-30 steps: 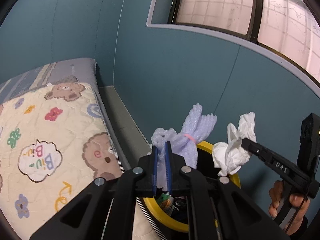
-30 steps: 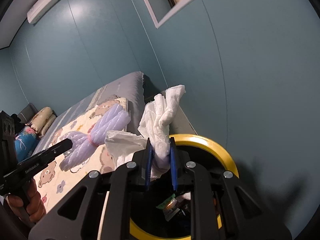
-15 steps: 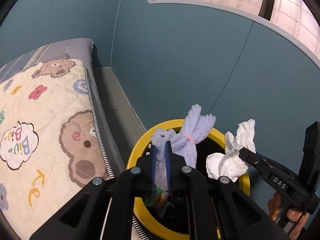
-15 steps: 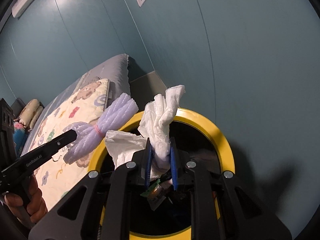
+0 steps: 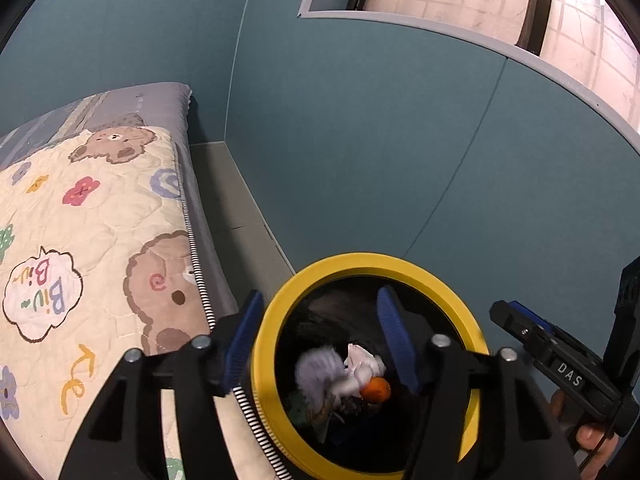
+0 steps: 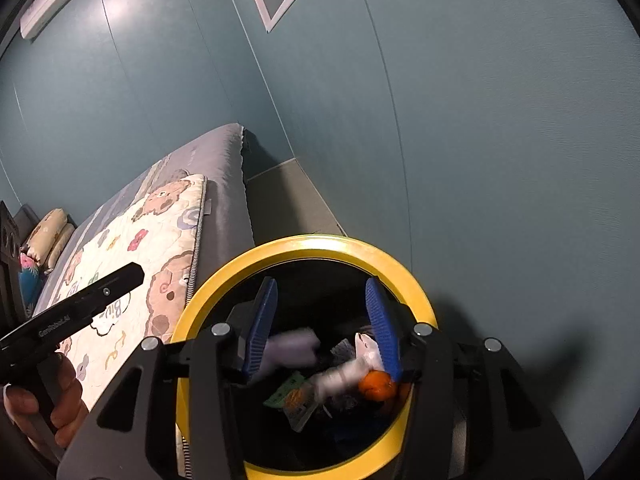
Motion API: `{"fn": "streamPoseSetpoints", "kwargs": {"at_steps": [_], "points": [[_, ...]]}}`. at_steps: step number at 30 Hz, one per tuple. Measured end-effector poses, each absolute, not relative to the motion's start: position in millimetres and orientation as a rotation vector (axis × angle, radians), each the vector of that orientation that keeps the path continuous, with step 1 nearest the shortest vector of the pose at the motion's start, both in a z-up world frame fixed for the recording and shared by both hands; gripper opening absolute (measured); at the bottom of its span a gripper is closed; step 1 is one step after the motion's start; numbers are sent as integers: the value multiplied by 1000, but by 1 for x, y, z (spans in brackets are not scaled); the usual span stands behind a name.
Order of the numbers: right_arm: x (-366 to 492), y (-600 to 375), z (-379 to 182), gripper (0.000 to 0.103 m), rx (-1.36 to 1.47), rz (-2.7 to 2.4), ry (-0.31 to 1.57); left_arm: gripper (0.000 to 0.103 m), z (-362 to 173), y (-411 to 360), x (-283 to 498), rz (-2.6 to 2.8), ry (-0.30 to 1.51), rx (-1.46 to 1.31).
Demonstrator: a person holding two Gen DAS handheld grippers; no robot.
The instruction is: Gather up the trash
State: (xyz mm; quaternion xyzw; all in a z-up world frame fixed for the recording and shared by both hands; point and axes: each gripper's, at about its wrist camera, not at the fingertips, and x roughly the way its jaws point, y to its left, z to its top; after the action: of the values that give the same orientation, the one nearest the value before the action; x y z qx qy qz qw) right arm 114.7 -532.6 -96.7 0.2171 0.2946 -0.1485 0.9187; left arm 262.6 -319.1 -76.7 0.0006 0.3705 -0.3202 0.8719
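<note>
Bed (image 5: 104, 248) with the bear quilt sits on your left, its striped edge right against the yellow-rimmed bin (image 5: 404, 264). A strip of bare grey floor (image 5: 236, 208) runs between the bed side and the teal wall (image 5: 400, 152); that wall is close behind the bin and on its right, so open room is the floor strip and straight above the bin mouth.

Your left gripper (image 5: 320, 340) hangs over the bin's left rim, fingers spreading apart, nothing between them. Your right gripper (image 6: 322, 326) is over the bin opening, fingers also spreading, nothing pinched; from the left view its fingers sit just past the right rim.

Inside the bin: lilac fuzzy piece (image 5: 318, 372), blurred, white crumpled tissue (image 5: 366, 366) touching it, an orange ball-like item (image 5: 376, 390) just right of the tissue, and wrappers (image 6: 296, 396) underneath. All the trash is below the rim.
</note>
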Motion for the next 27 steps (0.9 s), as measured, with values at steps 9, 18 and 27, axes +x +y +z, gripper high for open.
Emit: {"fn": "streamPoseSetpoints", "kwargs": {"at_steps": [9,18,27], "points": [[115,-512,-85,45,439,-272,608,58,-74,-274,256,-612,767,-39],[124,-452,-64,46,373,-157,614,58,-66,-186,236,-485,735,-99],[145,-352,-43,60,256,29,630,63,-61,-77,203,-316,693,-143]]}}
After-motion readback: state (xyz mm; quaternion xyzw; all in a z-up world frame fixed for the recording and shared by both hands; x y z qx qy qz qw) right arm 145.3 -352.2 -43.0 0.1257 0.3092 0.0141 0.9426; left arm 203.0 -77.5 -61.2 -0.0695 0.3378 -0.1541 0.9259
